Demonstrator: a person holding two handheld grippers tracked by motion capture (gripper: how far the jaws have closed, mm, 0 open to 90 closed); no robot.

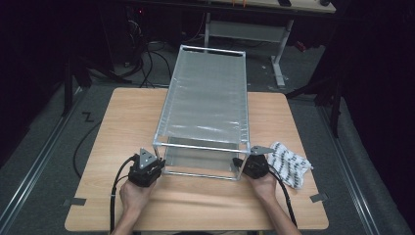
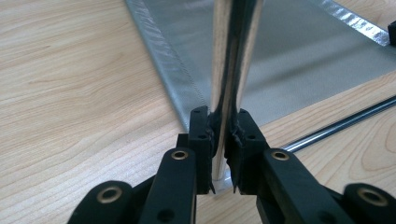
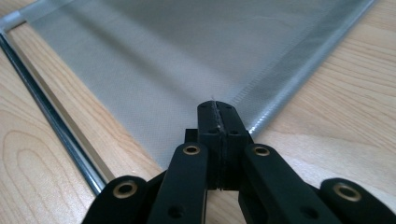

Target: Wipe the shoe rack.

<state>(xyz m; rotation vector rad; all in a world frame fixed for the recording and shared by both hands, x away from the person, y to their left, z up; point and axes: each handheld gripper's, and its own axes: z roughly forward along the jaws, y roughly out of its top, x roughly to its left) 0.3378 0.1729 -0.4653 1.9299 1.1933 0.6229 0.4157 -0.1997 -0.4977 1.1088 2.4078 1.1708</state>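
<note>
Looking down from the high view, we've got a metal rack (image 1: 205,105) with silvery mesh shelves standing in the middle of the wooden table (image 1: 117,117), long side running away from us. Both hands are at its near end.

Our left gripper (image 1: 155,165) sits at the near left corner of the rack. In the left gripper view its jaws are pinched tight on the shiny upright corner post (image 2: 229,60), which rises straight up between the pads, with the lower mesh shelf (image 2: 299,56) spread out behind it and a chrome bottom rail (image 2: 341,125) running off to the right along the table.

Our right gripper (image 1: 241,166) is at the near right corner. In the right gripper view the jaws are pressed flat together, pad against pad, with nothing visible between them. The tips hover over or touch the near corner of the mesh sheet (image 3: 187,60); we honestly can't tell which. A chrome rail (image 3: 51,121) runs along the left of that view.

Just right of the right hand (image 1: 265,185), a white cloth with dark markings (image 1: 289,164) lies crumpled on the table, close to the rack but not touching it. Cables trail from both grippers back toward the table's near edge.
</note>
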